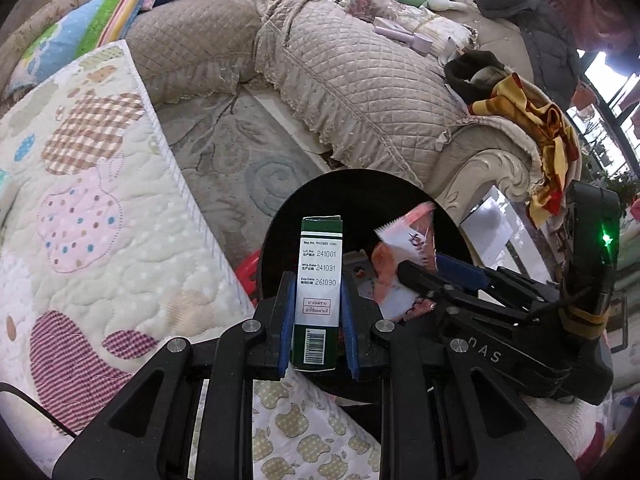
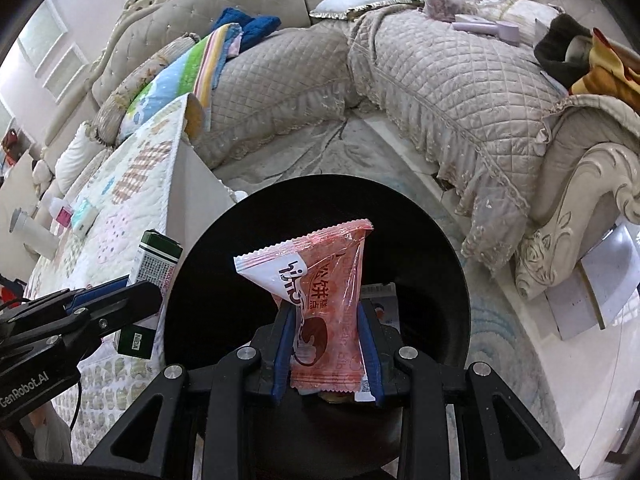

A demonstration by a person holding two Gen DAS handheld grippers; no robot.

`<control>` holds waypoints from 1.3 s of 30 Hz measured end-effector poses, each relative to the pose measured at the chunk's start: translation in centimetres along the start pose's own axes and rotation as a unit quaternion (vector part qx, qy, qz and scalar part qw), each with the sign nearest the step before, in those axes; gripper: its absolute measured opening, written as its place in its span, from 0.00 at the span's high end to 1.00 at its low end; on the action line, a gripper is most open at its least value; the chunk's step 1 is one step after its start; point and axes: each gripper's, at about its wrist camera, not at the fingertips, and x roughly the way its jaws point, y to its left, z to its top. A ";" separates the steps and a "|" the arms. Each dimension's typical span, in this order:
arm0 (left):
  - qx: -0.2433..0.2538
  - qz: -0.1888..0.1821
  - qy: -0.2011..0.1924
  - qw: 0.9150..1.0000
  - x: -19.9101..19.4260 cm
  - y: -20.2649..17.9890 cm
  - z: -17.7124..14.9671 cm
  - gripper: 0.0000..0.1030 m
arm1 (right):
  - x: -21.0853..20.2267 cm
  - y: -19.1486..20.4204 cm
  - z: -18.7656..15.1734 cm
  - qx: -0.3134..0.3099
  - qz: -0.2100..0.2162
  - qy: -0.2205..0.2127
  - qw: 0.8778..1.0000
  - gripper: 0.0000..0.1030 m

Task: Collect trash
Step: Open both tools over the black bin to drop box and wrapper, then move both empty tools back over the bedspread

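My left gripper (image 1: 316, 280) is shut on a green and white medicine box (image 1: 318, 292), held upright over the mouth of a round black bin (image 1: 280, 220). My right gripper (image 2: 326, 312) is shut on a pink snack wrapper (image 2: 320, 280), also held over the black bin (image 2: 224, 280). In the left wrist view the right gripper (image 1: 432, 276) comes in from the right with the wrapper (image 1: 404, 256). In the right wrist view the left gripper (image 2: 120, 296) shows at the left with the box (image 2: 154, 264).
A table with a quilted apple-pattern cover (image 1: 100, 220) stands left of the bin. A beige quilted sofa (image 1: 360, 80) curves behind, with cushions, clothes and a bag on it. A patterned rug (image 1: 232, 160) lies between. Bottles (image 2: 36, 232) stand on the table.
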 end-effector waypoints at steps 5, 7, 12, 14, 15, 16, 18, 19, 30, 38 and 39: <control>0.003 -0.014 0.000 1.000 0.1 -0.3 0.0 0.81 | -0.1 -0.4 0.1 0.012 0.000 -0.004 1.000 0.52; 0.002 -0.020 0.005 1.000 0.2 -0.3 0.0 0.80 | 0.0 -0.4 0.1 0.012 0.000 -0.003 1.000 0.52; 0.001 -0.024 0.005 1.000 0.0 -0.2 0.0 0.72 | 0.0 -0.6 0.2 0.025 0.003 0.001 1.000 0.47; 0.000 -0.027 0.003 1.000 -0.2 -0.2 -0.1 0.70 | -0.2 -0.7 0.2 0.031 0.006 0.001 1.000 0.41; 0.000 -0.026 0.002 1.000 -0.3 -0.1 -0.2 0.70 | -0.3 -0.7 0.2 0.032 0.007 0.000 0.999 0.41; 0.000 -0.025 0.000 1.000 -0.5 0.0 -0.2 0.69 | -0.4 -0.7 0.2 0.033 0.009 -0.001 0.999 0.41; 0.000 -0.023 -0.002 1.000 -0.8 0.2 -0.3 0.69 | -0.6 -0.6 0.2 0.034 0.010 -0.004 0.999 0.40; -0.001 -0.021 -0.002 1.000 -0.9 0.3 -0.4 0.69 | -0.8 -0.5 0.2 0.034 0.011 -0.006 0.999 0.40; -0.008 0.001 -0.020 1.000 -2.7 1.4 -1.3 0.69 | -1.2 1.2 -0.2 0.016 0.011 -0.003 1.000 0.39; -0.033 0.044 -0.038 0.998 -5.1 5.0 -2.7 0.69 | -1.9 4.4 -0.4 -0.018 0.022 -0.009 1.000 0.39; -0.037 0.048 -0.040 0.997 -5.4 5.5 -2.9 0.69 | -1.9 5.0 -0.4 -0.024 0.024 -0.009 0.999 0.39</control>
